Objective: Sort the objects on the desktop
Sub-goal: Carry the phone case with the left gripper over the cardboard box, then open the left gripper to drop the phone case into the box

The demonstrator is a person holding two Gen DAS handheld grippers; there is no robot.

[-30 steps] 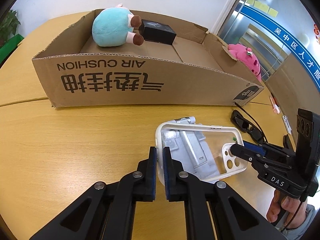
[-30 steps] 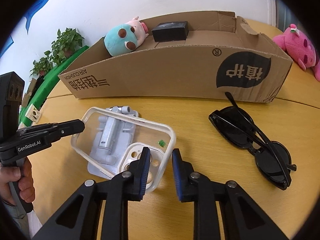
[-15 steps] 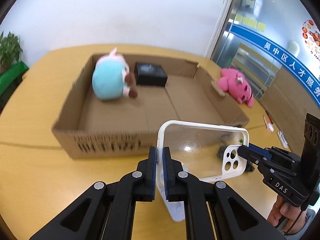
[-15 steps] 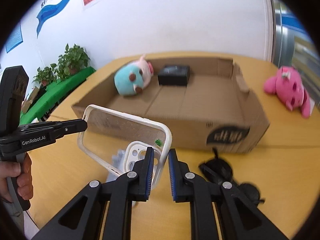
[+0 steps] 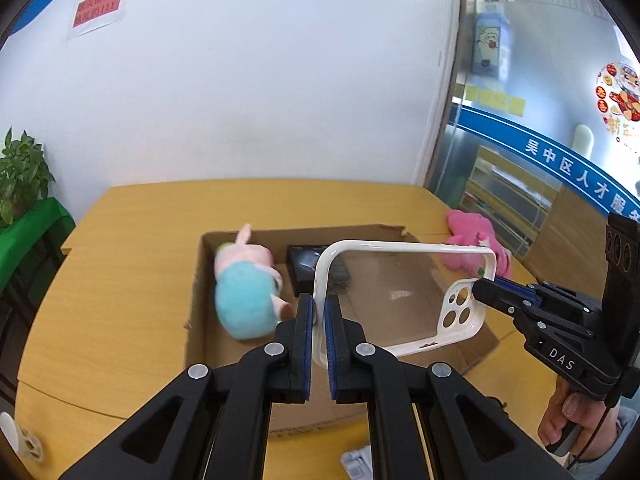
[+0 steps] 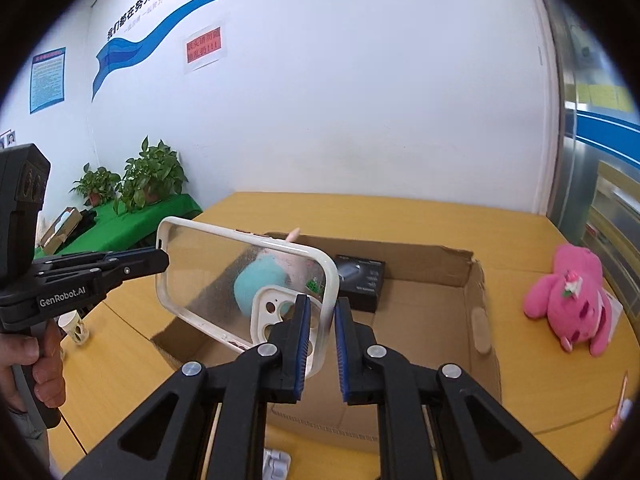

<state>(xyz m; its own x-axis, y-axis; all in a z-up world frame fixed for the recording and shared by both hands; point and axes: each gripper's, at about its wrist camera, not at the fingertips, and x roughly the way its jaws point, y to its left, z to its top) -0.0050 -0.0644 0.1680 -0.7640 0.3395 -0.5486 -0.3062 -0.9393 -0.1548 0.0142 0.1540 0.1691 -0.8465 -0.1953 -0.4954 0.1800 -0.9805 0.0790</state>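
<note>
A clear phone case with a white rim (image 5: 400, 296) (image 6: 224, 276) hangs in the air above the open cardboard box (image 5: 196, 280) (image 6: 480, 320). My left gripper (image 5: 318, 312) is shut on its plain end. My right gripper (image 6: 322, 316) is shut on the rim by the camera cut-out; in the left wrist view it comes in from the right (image 5: 484, 290). In the right wrist view the left gripper (image 6: 160, 260) clamps the case's far-left edge. Inside the box lie a teal and pink plush (image 5: 244, 292) (image 6: 256, 280) and a black box (image 5: 304, 264) (image 6: 360, 276).
A pink plush (image 5: 476, 240) (image 6: 568, 300) lies on the wooden table (image 5: 120, 260) to the right of the box. A grey-white part (image 5: 356, 460) (image 6: 276, 460) stays on the table below the grippers. A green bench with potted plants (image 6: 136, 184) stands at the left.
Both grippers rose together with the phone case, lifting it off the grey-white part on the table to above the box. The right jaws closed onto its rim. The sunglasses dropped out of view.
</note>
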